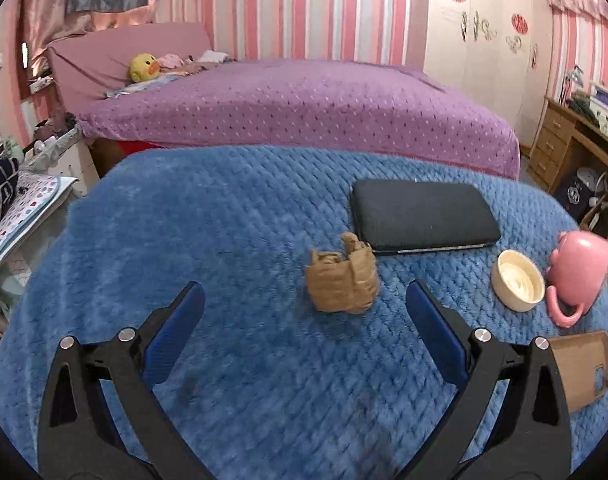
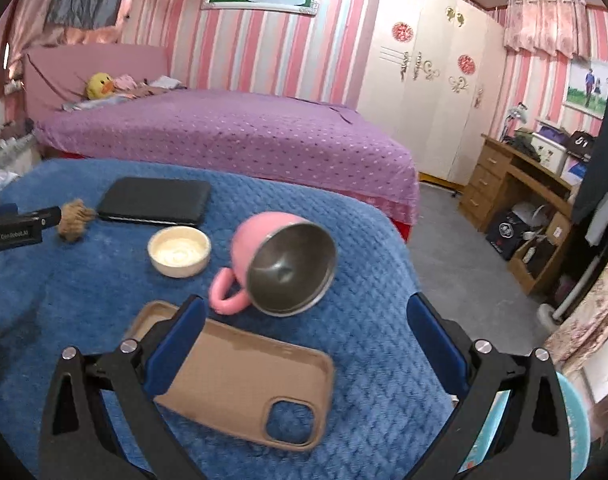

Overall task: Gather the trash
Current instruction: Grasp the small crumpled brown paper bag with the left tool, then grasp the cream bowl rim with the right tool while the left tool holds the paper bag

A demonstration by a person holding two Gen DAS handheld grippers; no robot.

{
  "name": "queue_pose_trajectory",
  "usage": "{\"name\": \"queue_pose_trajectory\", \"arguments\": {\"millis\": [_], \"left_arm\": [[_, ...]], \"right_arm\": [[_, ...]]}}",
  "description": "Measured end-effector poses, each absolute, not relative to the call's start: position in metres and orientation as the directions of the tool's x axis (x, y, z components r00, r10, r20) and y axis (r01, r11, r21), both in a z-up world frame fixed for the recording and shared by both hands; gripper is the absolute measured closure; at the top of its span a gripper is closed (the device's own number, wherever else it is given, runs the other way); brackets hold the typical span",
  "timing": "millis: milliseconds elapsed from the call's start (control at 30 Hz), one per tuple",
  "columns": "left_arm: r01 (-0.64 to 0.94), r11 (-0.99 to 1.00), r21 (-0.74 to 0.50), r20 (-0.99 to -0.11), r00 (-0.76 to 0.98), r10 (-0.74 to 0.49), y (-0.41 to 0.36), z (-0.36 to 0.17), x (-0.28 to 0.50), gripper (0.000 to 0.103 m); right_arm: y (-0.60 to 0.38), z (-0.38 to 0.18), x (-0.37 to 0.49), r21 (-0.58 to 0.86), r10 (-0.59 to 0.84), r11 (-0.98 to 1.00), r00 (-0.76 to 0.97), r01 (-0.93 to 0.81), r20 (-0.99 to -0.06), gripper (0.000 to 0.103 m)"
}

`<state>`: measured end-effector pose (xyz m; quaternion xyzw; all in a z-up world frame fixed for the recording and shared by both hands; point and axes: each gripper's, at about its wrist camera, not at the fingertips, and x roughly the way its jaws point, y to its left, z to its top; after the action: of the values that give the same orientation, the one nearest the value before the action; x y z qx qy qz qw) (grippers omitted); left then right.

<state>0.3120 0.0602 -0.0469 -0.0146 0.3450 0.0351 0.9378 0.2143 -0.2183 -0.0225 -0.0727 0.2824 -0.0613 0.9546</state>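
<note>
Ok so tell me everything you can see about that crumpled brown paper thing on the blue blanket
The crumpled brown paper is a wad of kraft-like paper, folded and creased into a rough lump with one flap sticking up. It rests on the blue quilted blanket, just off the near left corner of the black case; whether they touch is unclear. The left gripper is open in front of it, with neither of its fingers touching it.
</note>
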Motion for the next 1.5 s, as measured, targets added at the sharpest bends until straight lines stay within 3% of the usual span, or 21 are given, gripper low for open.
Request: {"name": "queue_pose_trajectory", "arguments": {"millis": [233, 333, 500, 633, 900, 967, 1000, 1200, 1400, 1500], "left_arm": [[-0.049, 0.999, 0.024, -0.673, 0.738, 0.052, 0.047, -0.059, 0.331, 0.011], [-0.024, 1.000, 0.018, -0.696, 0.718, 0.029, 0.045, -0.064, 0.339, 0.018], [0.012, 0.999, -0.041, -0.729, 0.683, -0.038, 0.048, -0.070, 0.348, 0.058], [0.006, 0.997, -0.075, -0.719, 0.693, -0.058, 0.058, -0.065, 0.344, 0.059], [-0.063, 0.997, 0.035, -0.688, 0.722, 0.069, 0.079, -0.055, 0.319, 0.059], [-0.091, 0.995, 0.044, -0.688, 0.719, 0.096, 0.087, -0.055, 0.315, 0.059], [-0.105, 0.993, 0.053, -0.686, 0.719, 0.113, 0.093, -0.055, 0.314, 0.059], [-0.141, 0.989, 0.038, -0.693, 0.709, 0.128, 0.106, -0.055, 0.312, 0.059], [-0.129, 0.988, 0.089, -0.687, 0.710, 0.155, 0.102, -0.054, 0.306, 0.059], [-0.125, 0.987, 0.097, -0.687, 0.709, 0.158, 0.098, -0.053, 0.302, 0.059]], "right_arm": [[-0.230, -0.030, 0.226, -0.087, -0.073, 0.996, 0.807, 0.026, -0.587, 0.005], [-0.226, -0.023, 0.225, -0.077, -0.046, 0.997, 0.816, 0.001, -0.576, 0.005], [-0.204, -0.011, 0.226, -0.066, 0.008, 0.996, 0.830, -0.054, -0.557, 0.005], [-0.173, -0.010, 0.240, -0.102, 0.027, 0.990, 0.829, -0.101, -0.559, 0.005], [-0.116, -0.028, 0.274, -0.152, 0.095, 0.960, 0.784, -0.235, -0.613, 0.006], [-0.110, -0.038, 0.286, -0.153, 0.104, 0.953, 0.758, -0.261, -0.644, 0.019], [-0.108, -0.044, 0.295, -0.147, 0.104, 0.952, 0.736, -0.268, -0.669, 0.031], [-0.115, -0.065, 0.325, -0.069, 0.128, 0.962, 0.658, -0.264, -0.742, 0.061], [-0.115, -0.072, 0.333, -0.069, 0.115, 0.966, 0.657, -0.247, -0.745, 0.075], [-0.116, -0.074, 0.337, -0.071, 0.114, 0.966, 0.652, -0.250, -0.750, 0.075]]}}
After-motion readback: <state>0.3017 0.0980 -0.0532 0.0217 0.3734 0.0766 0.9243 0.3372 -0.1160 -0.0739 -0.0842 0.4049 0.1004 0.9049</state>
